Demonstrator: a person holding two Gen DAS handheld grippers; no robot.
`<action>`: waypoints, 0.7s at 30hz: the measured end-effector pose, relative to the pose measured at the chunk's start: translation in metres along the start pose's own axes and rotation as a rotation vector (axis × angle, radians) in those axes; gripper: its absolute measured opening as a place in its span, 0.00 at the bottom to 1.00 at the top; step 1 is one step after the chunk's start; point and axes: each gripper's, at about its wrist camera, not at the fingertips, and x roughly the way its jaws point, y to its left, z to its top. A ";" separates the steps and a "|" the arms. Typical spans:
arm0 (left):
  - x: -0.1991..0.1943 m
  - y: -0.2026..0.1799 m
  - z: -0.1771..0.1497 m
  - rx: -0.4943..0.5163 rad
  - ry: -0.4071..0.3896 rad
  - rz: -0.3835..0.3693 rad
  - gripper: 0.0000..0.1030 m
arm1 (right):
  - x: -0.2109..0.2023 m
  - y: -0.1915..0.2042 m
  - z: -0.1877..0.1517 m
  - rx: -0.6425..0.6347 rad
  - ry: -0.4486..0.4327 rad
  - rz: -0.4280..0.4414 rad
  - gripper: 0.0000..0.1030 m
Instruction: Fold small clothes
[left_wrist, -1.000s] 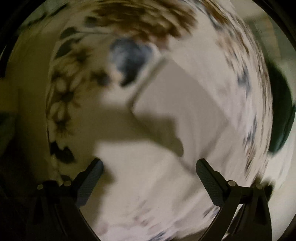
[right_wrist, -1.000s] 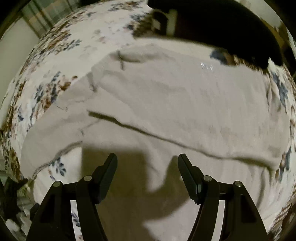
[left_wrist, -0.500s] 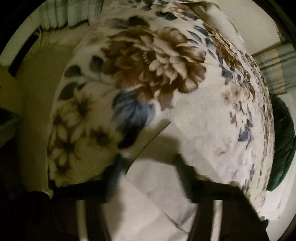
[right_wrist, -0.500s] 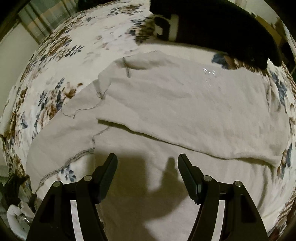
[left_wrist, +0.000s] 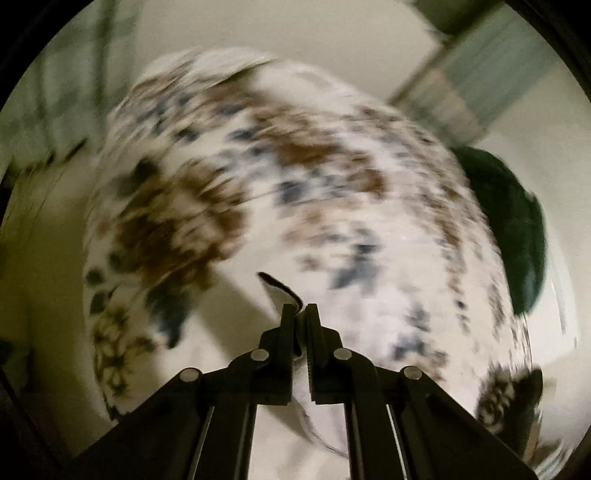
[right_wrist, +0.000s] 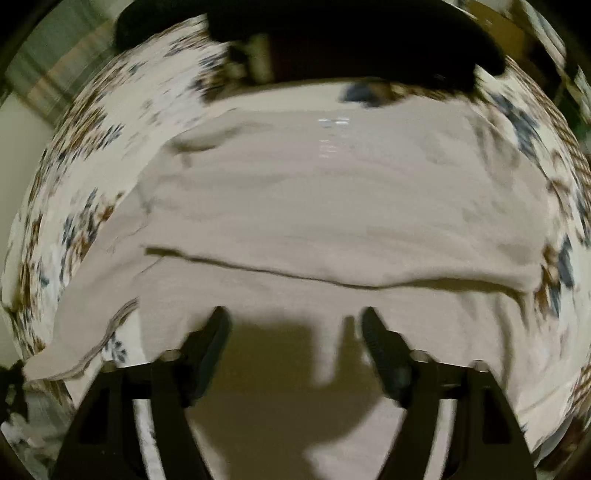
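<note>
Left claw (left_wrist: 300, 314), spread half a second ago, now clenched on a corner of the beige garment (right_wrist: 332, 206) lying half-folded on the flowered bedspread (right_wrist: 92, 140), ready for another fold; right claw (right_wrist: 295, 325) released, hovering above.

Floral bedspread (left_wrist: 332, 206) smears with blur in my left view. Dark object (right_wrist: 332, 37) cut off by top edge; I can't identify it.

Folded cloth (right_wrist: 332, 206) lying on the bed (right_wrist: 92, 155), across its middle. Dark thing (right_wrist: 351, 40) behind it at the far edge. Left tool (left_wrist: 300, 314) pinching a cloth edge.
</note>
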 end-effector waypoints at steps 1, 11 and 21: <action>-0.004 -0.018 0.003 0.047 -0.007 -0.024 0.03 | -0.002 -0.011 0.000 0.028 -0.002 0.008 0.96; -0.056 -0.212 -0.070 0.489 -0.033 -0.285 0.03 | -0.038 -0.123 0.007 0.191 -0.046 0.002 0.96; -0.041 -0.383 -0.317 0.869 0.331 -0.587 0.03 | -0.052 -0.257 0.008 0.352 -0.059 -0.065 0.96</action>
